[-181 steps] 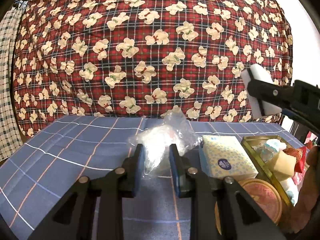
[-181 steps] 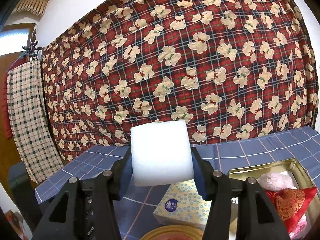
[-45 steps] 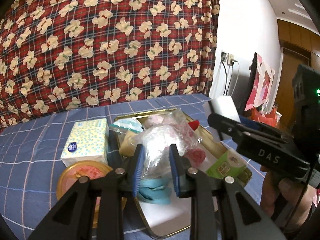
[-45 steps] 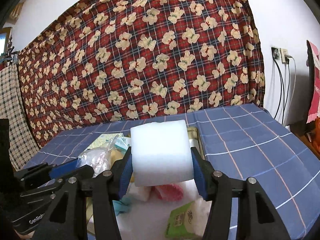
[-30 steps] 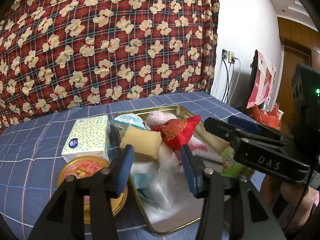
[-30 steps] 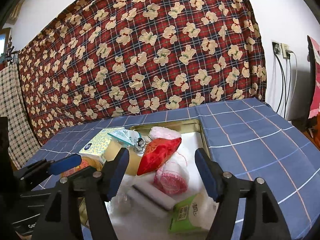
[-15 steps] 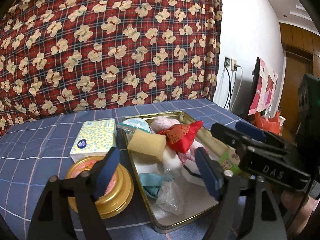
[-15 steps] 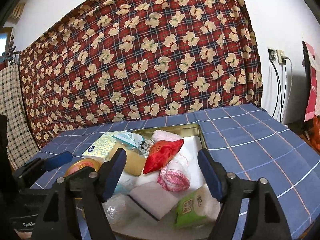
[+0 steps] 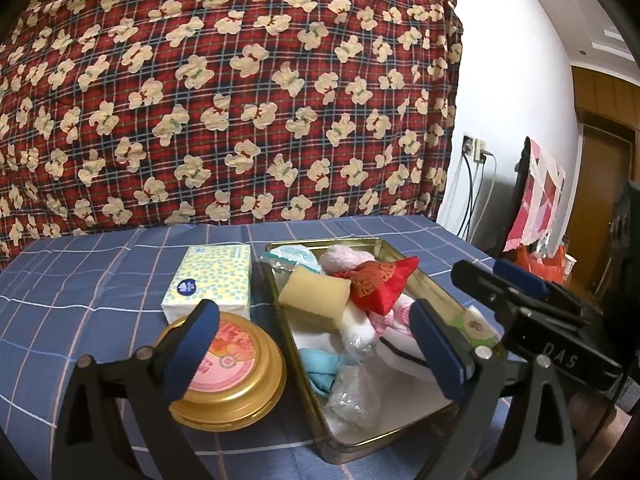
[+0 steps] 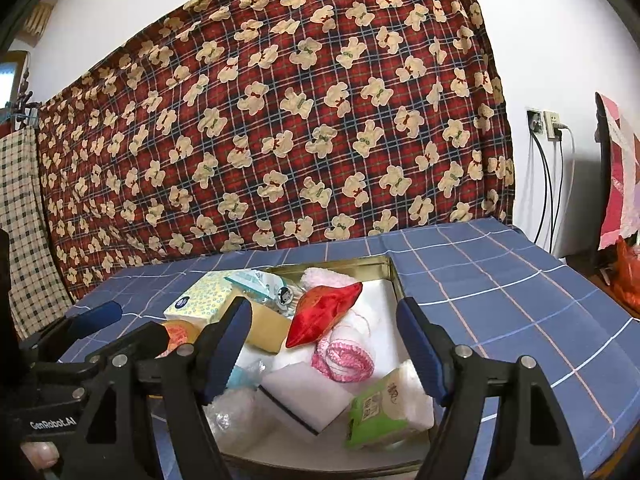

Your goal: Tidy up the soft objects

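Left hand-held gripper (image 9: 314, 344) empty, jaws opening wide above the gold tin tray (image 9: 436, 288). Right hand-held gripper (image 10: 322, 350) released, nothing between its pads. Inside the tray: clear plastic bag (image 9: 354, 390) at the near end, white sponge block (image 10: 308, 398) beside it, red pouch (image 10: 324, 314) farther back.

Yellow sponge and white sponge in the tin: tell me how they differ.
The yellow sponge is pale yellow all over; the white sponge is white with a dark edge strip. The yellow sponge sits at the tin's left side by the tissue box; the white sponge lies nearer the camera, mid-tin. Both are rectangular blocks, tilted on other items.
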`<state>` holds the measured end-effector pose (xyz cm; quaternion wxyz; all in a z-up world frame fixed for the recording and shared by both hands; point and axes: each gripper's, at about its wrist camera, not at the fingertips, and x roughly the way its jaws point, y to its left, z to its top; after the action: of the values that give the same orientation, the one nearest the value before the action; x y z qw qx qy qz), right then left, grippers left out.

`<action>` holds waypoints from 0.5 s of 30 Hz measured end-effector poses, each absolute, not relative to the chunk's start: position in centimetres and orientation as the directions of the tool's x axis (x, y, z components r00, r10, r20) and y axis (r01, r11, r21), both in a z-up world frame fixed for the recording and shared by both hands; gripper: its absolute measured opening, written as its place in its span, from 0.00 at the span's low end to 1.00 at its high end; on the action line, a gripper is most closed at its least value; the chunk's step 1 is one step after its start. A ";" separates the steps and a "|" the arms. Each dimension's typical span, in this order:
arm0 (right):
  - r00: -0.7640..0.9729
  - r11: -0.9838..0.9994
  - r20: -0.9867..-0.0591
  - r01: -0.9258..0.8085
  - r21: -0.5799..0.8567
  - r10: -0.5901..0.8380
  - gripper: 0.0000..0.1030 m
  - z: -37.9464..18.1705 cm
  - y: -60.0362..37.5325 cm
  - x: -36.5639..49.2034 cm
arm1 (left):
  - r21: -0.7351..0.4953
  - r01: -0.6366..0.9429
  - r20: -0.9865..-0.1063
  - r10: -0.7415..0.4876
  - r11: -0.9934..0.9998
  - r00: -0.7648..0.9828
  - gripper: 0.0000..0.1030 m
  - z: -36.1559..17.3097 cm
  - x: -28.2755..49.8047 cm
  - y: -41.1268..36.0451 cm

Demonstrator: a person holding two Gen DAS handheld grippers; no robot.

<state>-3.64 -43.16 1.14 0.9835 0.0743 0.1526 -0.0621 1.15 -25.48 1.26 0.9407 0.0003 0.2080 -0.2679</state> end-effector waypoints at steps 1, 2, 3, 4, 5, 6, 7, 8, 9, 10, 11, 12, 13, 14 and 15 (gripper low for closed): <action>0.946 0.981 -0.310 0.143 0.127 -0.098 0.74 1.1 -43.1 -3.6 | -0.112 0.502 -0.389 -0.503 0.857 0.772 0.96 1.3 1.1 -25.4; 0.946 0.982 -0.311 0.142 0.126 -0.097 0.74 1.1 -43.0 -3.7 | -0.113 0.502 -0.388 -0.503 0.858 0.772 0.96 1.3 1.1 -25.3; 0.946 0.982 -0.310 0.141 0.124 -0.097 0.74 1.0 -42.9 -3.7 | -0.113 0.502 -0.385 -0.503 0.858 0.773 0.96 1.4 1.1 -25.3; 0.946 0.982 -0.309 0.141 0.124 -0.097 0.74 1.0 -42.9 -3.7 | -0.111 0.501 -0.383 -0.502 0.858 0.775 0.96 1.4 1.0 -25.2; 0.946 0.982 -0.309 0.143 0.125 -0.098 0.74 1.0 -42.9 -3.7 | -0.111 0.500 -0.381 -0.501 0.859 0.777 0.96 1.4 1.0 -25.1; 0.946 0.982 -0.309 0.143 0.126 -0.098 0.74 1.0 -43.0 -3.7 | -0.111 0.499 -0.380 -0.501 0.860 0.778 0.96 1.4 1.0 -25.1; 0.947 0.982 -0.307 0.143 0.126 -0.099 0.74 1.0 -42.9 -3.7 | -0.112 0.497 -0.377 -0.499 0.861 0.780 0.97 1.5 0.9 -25.0; 0.947 0.981 -0.304 0.144 0.127 -0.100 0.74 1.1 -42.8 -3.8 | -0.112 0.496 -0.375 -0.499 0.861 0.781 0.97 1.5 0.9 -24.9; 0.948 0.981 -0.302 0.144 0.128 -0.100 0.74 1.1 -42.8 -3.8 | -0.113 0.495 -0.373 -0.499 0.861 0.782 0.97 1.5 0.9 -24.8; 0.949 0.981 -0.299 0.145 0.128 -0.101 0.74 1.1 -42.7 -3.9 | -0.115 0.494 -0.372 -0.499 0.862 0.783 0.98 1.5 0.9 -24.8; 0.950 0.981 -0.295 0.146 0.128 -0.103 0.74 1.2 -42.7 -4.0 | -0.116 0.494 -0.371 -0.499 0.862 0.783 0.98 1.5 0.9 -24.8; 0.950 0.981 -0.293 0.146 0.129 -0.103 0.74 1.2 -42.7 -4.1 | -0.117 0.493 -0.371 -0.498 0.862 0.784 0.99 1.5 0.9 -24.8; 0.951 0.981 -0.292 0.145 0.129 -0.103 0.74 1.2 -42.6 -4.1 | -0.113 0.492 -0.372 -0.496 0.863 0.785 0.99 1.5 0.9 -24.8; 0.951 0.981 -0.291 0.145 0.129 -0.103 0.74 1.3 -42.6 -4.2 | -0.111 0.491 -0.372 -0.494 0.864 0.786 0.99 1.6 0.8 -24.7; 0.951 0.981 -0.291 0.146 0.129 -0.103 0.74 1.3 -42.7 -4.2 | -0.109 0.491 -0.373 -0.493 0.865 0.786 0.99 1.6 0.8 -24.7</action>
<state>-4.20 -42.65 1.27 0.9849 0.0745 0.1427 -0.0632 0.82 -24.68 1.59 0.9450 -0.0029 0.1983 -0.2601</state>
